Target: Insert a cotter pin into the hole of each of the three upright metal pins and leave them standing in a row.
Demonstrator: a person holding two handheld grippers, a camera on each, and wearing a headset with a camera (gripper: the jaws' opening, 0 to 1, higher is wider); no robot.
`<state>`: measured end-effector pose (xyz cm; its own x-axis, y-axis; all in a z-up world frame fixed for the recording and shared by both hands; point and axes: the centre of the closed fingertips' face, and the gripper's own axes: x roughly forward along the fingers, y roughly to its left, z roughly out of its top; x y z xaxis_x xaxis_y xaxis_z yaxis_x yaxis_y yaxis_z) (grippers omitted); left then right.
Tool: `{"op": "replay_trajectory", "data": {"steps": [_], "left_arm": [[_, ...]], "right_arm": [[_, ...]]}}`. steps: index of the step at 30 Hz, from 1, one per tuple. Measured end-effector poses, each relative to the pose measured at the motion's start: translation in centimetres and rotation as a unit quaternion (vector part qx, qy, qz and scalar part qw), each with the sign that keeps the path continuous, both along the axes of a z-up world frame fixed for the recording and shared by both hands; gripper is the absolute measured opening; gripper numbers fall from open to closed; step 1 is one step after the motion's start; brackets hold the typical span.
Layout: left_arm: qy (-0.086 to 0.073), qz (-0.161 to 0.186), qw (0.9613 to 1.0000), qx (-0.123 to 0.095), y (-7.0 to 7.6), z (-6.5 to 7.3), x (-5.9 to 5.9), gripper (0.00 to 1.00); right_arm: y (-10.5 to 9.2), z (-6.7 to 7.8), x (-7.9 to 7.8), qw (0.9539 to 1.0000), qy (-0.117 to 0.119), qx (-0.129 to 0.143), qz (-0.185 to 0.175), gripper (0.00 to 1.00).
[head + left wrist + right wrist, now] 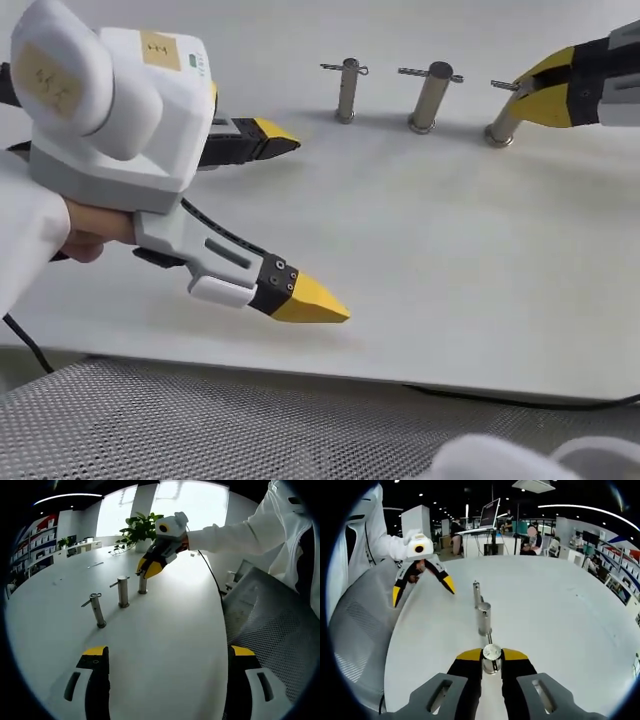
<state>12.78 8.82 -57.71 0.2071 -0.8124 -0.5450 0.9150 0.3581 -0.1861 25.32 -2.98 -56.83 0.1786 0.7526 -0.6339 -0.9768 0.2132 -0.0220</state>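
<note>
Three upright metal pins stand in a row on the white table (450, 260). The left pin (346, 95) and the middle pin (430, 100) each carry a cotter pin (343, 69) through the top. My right gripper (535, 92) is shut around the head of the right pin (500, 128), and a cotter pin tip (503, 86) pokes out on its left. In the right gripper view the jaws clasp that pin head (491, 653). My left gripper (300, 220) hangs wide open over bare table, well apart from the row (123, 591).
A grey perforated surface (200, 425) runs along the table's near edge, with a black cable (22, 338) hanging beside it. A potted plant (140, 527) stands at the table's far end. A white sleeve (235, 527) reaches in.
</note>
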Motion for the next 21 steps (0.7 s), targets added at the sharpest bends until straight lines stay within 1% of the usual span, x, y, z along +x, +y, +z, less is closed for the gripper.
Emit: {"op": "replay_trajectory", "data": {"steps": [4, 6, 7, 8, 9, 10, 11, 13, 14, 15, 17, 18, 19, 21], "left_arm": [[-0.002, 0.001, 1.0000, -0.001, 0.1, -0.1, 0.1, 0.99], [-0.004, 0.004, 1.0000, 0.000, 0.0, 0.0, 0.2, 0.99], [-0.004, 0.006, 1.0000, -0.001, 0.0, 0.1, 0.3, 0.99], [-0.004, 0.008, 1.0000, -0.002, 0.0, 0.2, 0.3, 0.99], [-0.004, 0.009, 0.9999, -0.003, -0.1, 0.3, 0.3, 0.99], [-0.005, 0.009, 0.9999, -0.003, -0.1, 0.4, 0.3, 0.99], [-0.006, 0.010, 0.9999, -0.004, -0.2, 0.6, 0.3, 0.99], [-0.007, 0.012, 0.9999, -0.004, -0.2, 0.8, 0.3, 0.99], [-0.009, 0.013, 0.9999, -0.004, -0.2, 0.9, 0.3, 0.99], [-0.010, 0.014, 0.9998, -0.005, 0.0, 1.0, 0.5, 0.99], [-0.011, 0.018, 0.9997, -0.010, 0.1, 1.3, 0.6, 0.99], [-0.013, 0.023, 0.9995, -0.015, 0.1, 1.6, 0.8, 0.99], [-0.013, 0.026, 0.9994, -0.019, 0.2, 1.5, 0.9, 0.99], [-0.017, 0.039, 0.9988, -0.026, 0.4, 1.9, 1.3, 0.99]], "right_arm": [[0.1, 0.0, 0.0, 1.0000, -0.001, 0.004, 0.002, 0.09], [0.2, 0.0, 0.1, 0.9999, 0.001, 0.009, -0.005, 0.10], [0.2, 0.1, 0.2, 0.9999, -0.006, 0.010, -0.007, 0.12], [0.4, 0.2, 0.2, 0.9998, -0.007, 0.014, -0.009, 0.17], [0.5, 0.3, 0.2, 0.9997, -0.008, 0.019, -0.011, 0.25], [0.7, 0.4, 0.1, 0.9997, -0.009, 0.021, -0.013, 0.30], [0.8, 0.5, 0.0, 0.9996, -0.006, 0.021, -0.016, 0.32], [0.9, 0.6, -0.3, 0.9997, 0.000, 0.017, -0.019, 0.34], [1.0, 0.8, -0.4, 0.9996, -0.005, 0.018, -0.021, 0.35], [1.1, 1.0, -0.5, 0.9994, -0.005, 0.021, -0.026, 0.39], [1.4, 1.7, -0.9, 0.9989, -0.002, 0.031, -0.035, 0.45], [1.5, 2.1, -1.1, 0.9985, -0.005, 0.037, -0.041, 0.48], [1.5, 2.4, -1.1, 0.9981, -0.005, 0.041, -0.047, 0.51], [1.5, 3.3, -1.4, 0.9964, -0.010, 0.055, -0.063, 0.57]]}}
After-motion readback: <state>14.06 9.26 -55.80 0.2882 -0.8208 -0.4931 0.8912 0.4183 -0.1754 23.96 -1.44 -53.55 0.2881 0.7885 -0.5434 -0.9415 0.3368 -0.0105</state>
